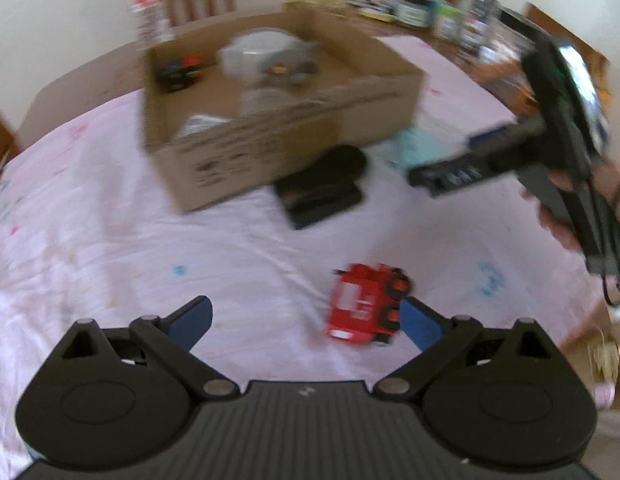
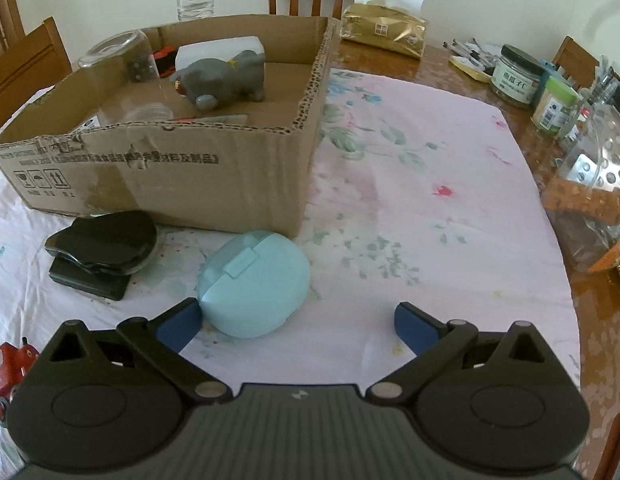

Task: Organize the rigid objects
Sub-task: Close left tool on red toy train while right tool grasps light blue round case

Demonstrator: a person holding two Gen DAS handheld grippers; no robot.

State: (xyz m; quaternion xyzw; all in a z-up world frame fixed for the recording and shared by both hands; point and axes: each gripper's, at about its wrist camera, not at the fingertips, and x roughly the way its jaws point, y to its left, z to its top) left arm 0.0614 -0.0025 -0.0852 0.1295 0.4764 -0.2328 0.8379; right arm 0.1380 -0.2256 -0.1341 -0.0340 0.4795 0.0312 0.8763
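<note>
Left wrist view: we read the whole frame smeared; the box (image 1: 278, 112) contents show only as grey, white and black shapes, and its print is illegible. Jars (image 1: 449, 16) behind it blur together. Right wrist view: we see the red truck (image 2: 8, 372) cut by the left edge and partly behind the gripper; the box wall hides the cup (image 2: 150, 114) base.

A brown cardboard box (image 2: 214, 172) printed in black holds a grey elephant figure (image 2: 226, 76), while a pale blue case (image 2: 254, 284), a red toy truck (image 1: 365, 308) (black wheels) and a black case (image 2: 102, 240) lie on pink floral cloth (image 2: 429, 216).
</note>
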